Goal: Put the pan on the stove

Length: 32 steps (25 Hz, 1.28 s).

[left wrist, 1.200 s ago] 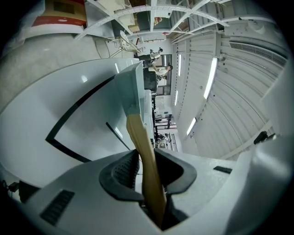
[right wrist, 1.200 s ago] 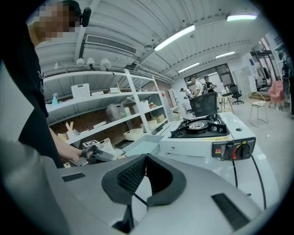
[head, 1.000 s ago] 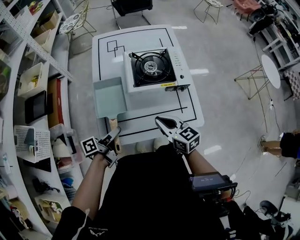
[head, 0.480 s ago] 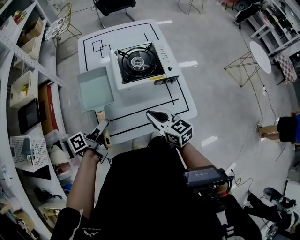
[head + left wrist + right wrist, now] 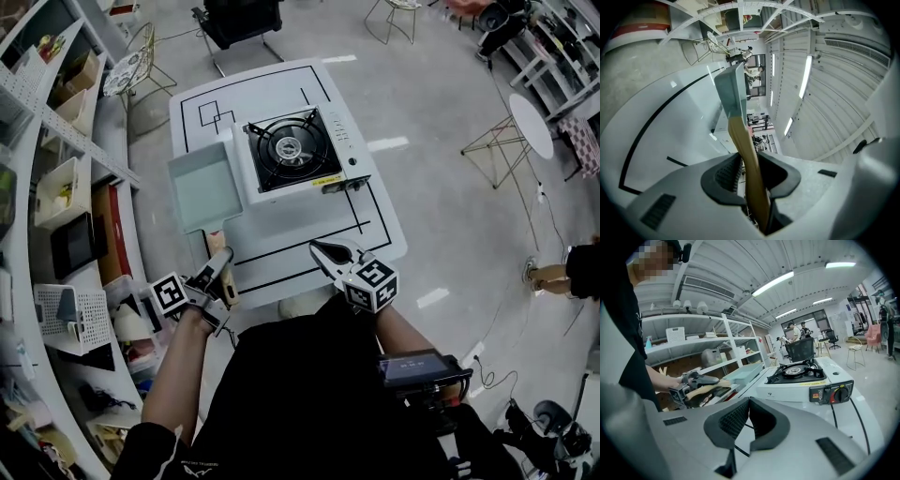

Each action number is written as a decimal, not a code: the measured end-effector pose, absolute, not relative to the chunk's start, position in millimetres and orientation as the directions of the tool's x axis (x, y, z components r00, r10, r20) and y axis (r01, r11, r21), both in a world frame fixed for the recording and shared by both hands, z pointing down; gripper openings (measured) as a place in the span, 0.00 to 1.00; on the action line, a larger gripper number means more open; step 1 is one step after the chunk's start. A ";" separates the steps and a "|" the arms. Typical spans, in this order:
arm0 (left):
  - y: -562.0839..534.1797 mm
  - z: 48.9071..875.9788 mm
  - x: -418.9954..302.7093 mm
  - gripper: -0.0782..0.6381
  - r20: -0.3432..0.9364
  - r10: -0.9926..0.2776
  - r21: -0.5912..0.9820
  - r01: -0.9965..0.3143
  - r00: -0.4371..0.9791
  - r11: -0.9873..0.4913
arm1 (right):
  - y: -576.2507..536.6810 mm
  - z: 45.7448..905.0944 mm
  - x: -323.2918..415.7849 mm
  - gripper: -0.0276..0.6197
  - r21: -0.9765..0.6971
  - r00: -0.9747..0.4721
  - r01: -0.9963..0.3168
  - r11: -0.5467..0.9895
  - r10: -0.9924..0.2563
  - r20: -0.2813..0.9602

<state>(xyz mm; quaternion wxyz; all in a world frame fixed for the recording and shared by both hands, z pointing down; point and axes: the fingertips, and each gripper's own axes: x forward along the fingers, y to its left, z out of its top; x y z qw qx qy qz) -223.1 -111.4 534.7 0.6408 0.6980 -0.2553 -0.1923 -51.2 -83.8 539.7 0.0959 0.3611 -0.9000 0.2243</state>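
I stand at a white table (image 5: 272,84) marked with black lines, on a smooth grey floor (image 5: 450,197). White shelves (image 5: 70,127) crowded with bins and boxes run along my left. Past the far end of the table stands a black chair (image 5: 246,17), with a wire chair (image 5: 131,67) nearer the shelves. Off to my right are a wire stool (image 5: 492,150) and a round white table (image 5: 534,117). Overhead, long strip lights (image 5: 772,281) shine from a pale ribbed ceiling (image 5: 736,261).

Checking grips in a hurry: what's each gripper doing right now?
Left gripper: closed on the pan handle.
Right gripper: jaws closed, empty.
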 end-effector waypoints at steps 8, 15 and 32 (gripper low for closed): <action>-138.2 515.0 -208.1 0.26 0.045 -0.613 0.991 -0.114 0.789 -0.074 | -99.3 538.0 -35.2 0.08 -0.352 -0.719 -0.695 0.628 -0.604 0.343; -162.2 501.6 -181.4 0.26 0.043 -0.602 0.989 -0.119 0.797 -0.086 | -123.2 539.8 -20.6 0.08 -0.363 -0.733 -0.680 0.637 -0.594 0.331; -182.2 498.4 -83.6 0.26 0.047 -0.547 0.990 -0.113 0.836 -0.088 | -142.0 547.3 43.6 0.08 -0.390 -0.743 -0.669 0.633 -0.592 0.312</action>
